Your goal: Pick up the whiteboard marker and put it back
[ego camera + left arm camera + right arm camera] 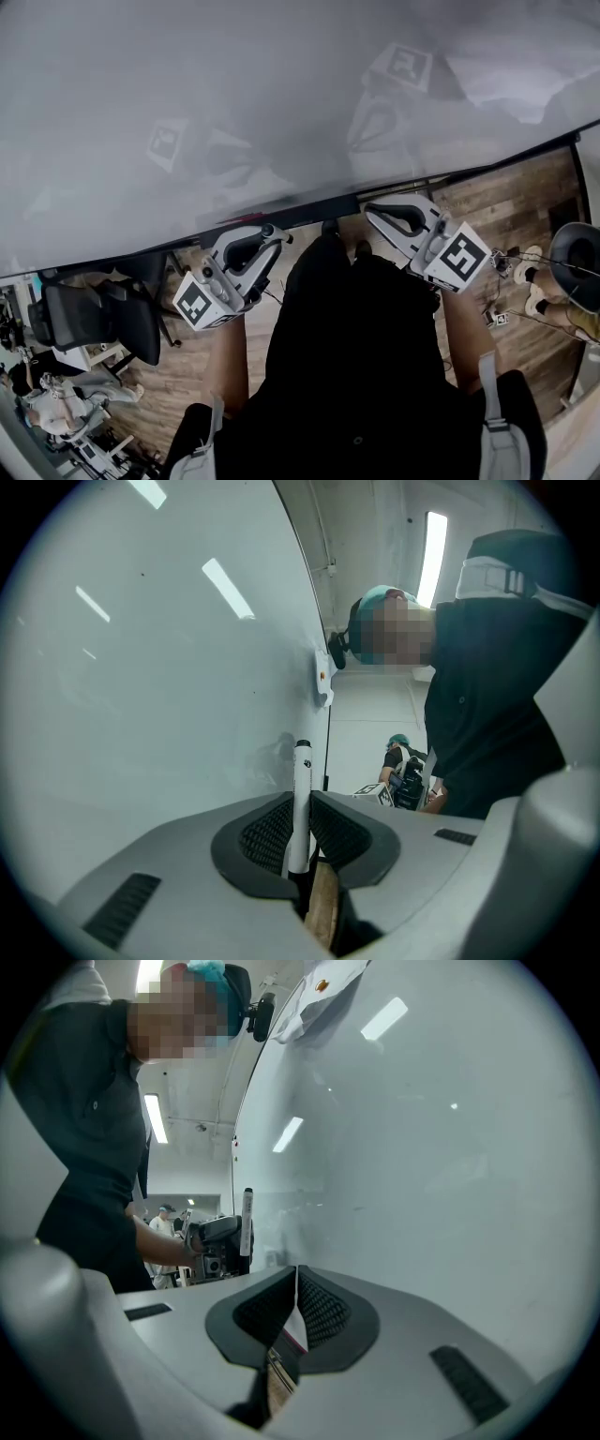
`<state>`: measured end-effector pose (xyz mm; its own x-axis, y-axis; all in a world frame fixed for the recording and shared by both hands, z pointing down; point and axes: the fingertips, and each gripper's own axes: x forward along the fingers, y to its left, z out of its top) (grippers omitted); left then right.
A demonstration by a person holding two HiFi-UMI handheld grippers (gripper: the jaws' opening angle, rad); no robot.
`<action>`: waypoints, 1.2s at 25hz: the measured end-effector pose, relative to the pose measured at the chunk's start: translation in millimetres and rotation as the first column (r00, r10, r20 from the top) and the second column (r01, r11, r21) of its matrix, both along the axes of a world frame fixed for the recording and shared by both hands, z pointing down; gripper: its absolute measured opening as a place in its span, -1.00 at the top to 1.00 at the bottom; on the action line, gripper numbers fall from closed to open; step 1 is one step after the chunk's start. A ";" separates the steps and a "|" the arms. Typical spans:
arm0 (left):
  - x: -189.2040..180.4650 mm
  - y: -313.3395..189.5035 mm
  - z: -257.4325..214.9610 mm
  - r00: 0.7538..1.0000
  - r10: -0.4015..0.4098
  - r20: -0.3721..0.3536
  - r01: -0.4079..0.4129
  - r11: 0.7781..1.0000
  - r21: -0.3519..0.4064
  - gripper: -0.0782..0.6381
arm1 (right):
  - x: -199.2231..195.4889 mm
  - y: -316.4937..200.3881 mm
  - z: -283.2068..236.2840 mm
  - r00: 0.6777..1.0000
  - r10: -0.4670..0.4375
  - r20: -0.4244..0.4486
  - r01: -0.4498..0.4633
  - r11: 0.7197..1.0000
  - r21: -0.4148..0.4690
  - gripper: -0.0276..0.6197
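Left gripper [269, 234] clamps marker [300, 799] upright; right gripper [296, 1288] closed, empty. Keep grip firm, marker parallel to whiteboard [141, 667] near its lower edge.

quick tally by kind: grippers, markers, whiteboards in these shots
grippers: 2 (left gripper, right gripper)
whiteboard marker: 1
whiteboard: 1
total: 4
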<state>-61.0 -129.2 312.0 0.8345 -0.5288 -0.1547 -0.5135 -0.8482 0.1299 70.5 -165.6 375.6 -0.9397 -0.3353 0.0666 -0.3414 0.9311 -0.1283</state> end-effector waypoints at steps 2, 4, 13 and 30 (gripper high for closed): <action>-9.1 0.2 -5.8 1.000 -0.002 0.002 0.002 1.000 0.012 0.58 | -9.0 0.6 -4.2 1.000 0.006 0.008 -0.006 1.000 -0.004 0.85; -9.8 0.6 -8.2 1.000 -0.003 0.025 0.003 1.000 0.023 0.58 | -9.9 2.1 -1.3 1.000 -0.001 -0.009 0.001 1.000 0.001 0.85; 5.0 -5.7 16.7 0.970 -0.004 0.245 -0.002 1.000 0.026 0.58 | -13.8 2.3 5.3 1.000 -0.012 0.000 0.012 1.000 -0.009 0.85; 23.4 -13.3 115.3 0.696 0.044 0.717 -0.060 0.998 -0.003 0.59 | -10.5 0.6 2.5 1.000 0.020 -0.002 -0.020 1.000 -0.021 0.85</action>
